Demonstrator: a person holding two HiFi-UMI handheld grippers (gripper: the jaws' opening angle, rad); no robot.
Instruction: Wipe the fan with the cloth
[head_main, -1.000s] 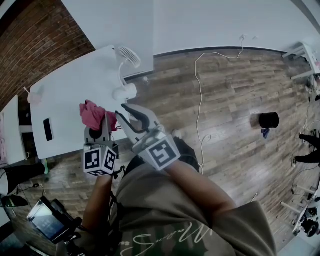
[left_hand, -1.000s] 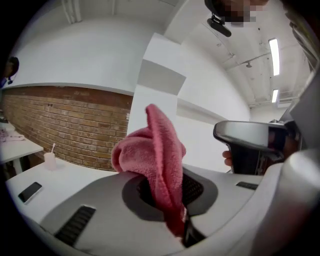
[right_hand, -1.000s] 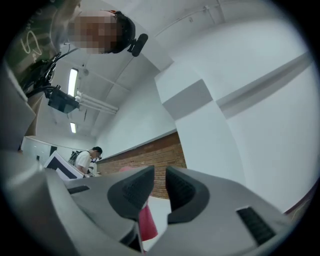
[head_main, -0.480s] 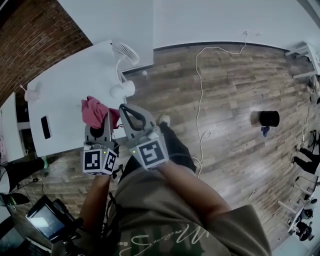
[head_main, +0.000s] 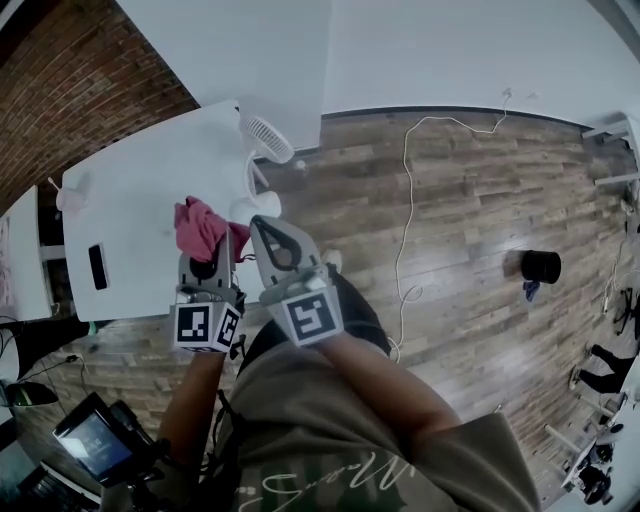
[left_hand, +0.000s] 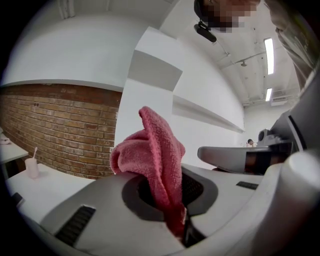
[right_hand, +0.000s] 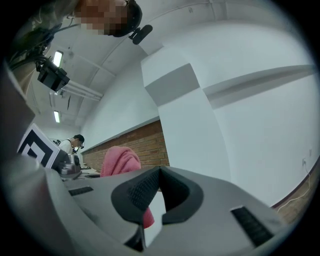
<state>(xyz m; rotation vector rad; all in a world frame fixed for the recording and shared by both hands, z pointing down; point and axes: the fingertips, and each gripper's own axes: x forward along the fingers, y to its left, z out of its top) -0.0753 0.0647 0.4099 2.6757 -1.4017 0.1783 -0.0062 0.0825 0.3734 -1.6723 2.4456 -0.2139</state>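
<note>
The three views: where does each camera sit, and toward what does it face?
Head view: on the person's head, facing steeply down at table, fan, floor; shows both arms, left tool, right tool.
Left gripper view: on the left tool, facing along jaws shut on the pink cloth, toward brick wall.
Right gripper view: on the right tool, facing along shut jaws toward white wall.
Shared: the cloth shows in all three.
</note>
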